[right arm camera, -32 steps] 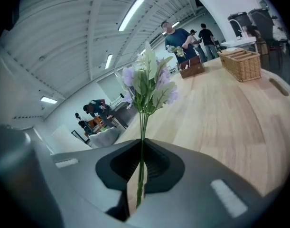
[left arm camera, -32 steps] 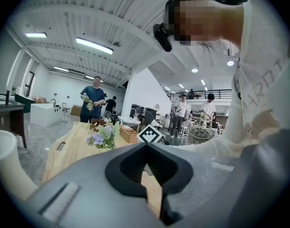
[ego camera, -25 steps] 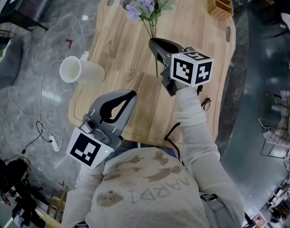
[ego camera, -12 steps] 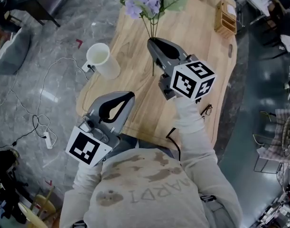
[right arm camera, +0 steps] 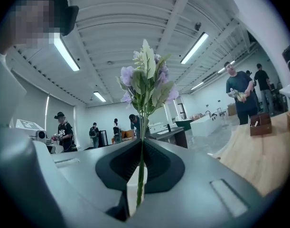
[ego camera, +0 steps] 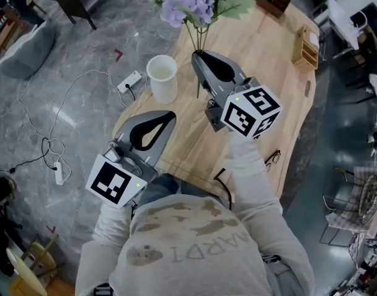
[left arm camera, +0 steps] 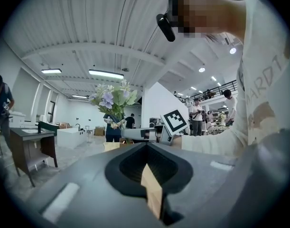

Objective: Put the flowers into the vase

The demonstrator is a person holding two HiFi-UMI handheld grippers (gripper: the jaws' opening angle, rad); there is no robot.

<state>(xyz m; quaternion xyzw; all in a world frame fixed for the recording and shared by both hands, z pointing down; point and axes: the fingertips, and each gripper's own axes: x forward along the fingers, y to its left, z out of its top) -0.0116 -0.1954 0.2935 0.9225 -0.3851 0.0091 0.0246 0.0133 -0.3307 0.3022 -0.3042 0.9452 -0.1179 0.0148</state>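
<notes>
Overhead view of a person's shoulders, two hand-held grippers and a pale wooden table (ego camera: 262, 85).

One white vase (ego camera: 163, 79), upright and open-mouthed, close to the table's left edge. Apparently empty, though the inside is not fully visible.

One bunch of purple flowers (ego camera: 197, 2) with green leaves, not yet in the vase. Blooms beyond the vase and slightly to its right, with thin stems running back to a spot just right of the vase. Stems pinched partway up between the closed jaws of the right gripper (ego camera: 199, 55), with a length of bare stem left below the grip. Probably held this way to keep the blooms uncrushed and to leave free ends for lowering into the vase mouth. Stem count hard to read, perhaps two or three.

Left gripper (ego camera: 165, 116) on the person's side of the vase, near it but apart. Jaws together with nothing between them, only table wood showing through the opening behind the tips. Likely placed there to steady the vase, given its spot near the edge.

Also counted: two small wooden boxes (ego camera: 305, 47) on the table, well beyond and right of the vase, and one white power strip (ego camera: 131, 80) on the grey floor just left of the vase.
</notes>
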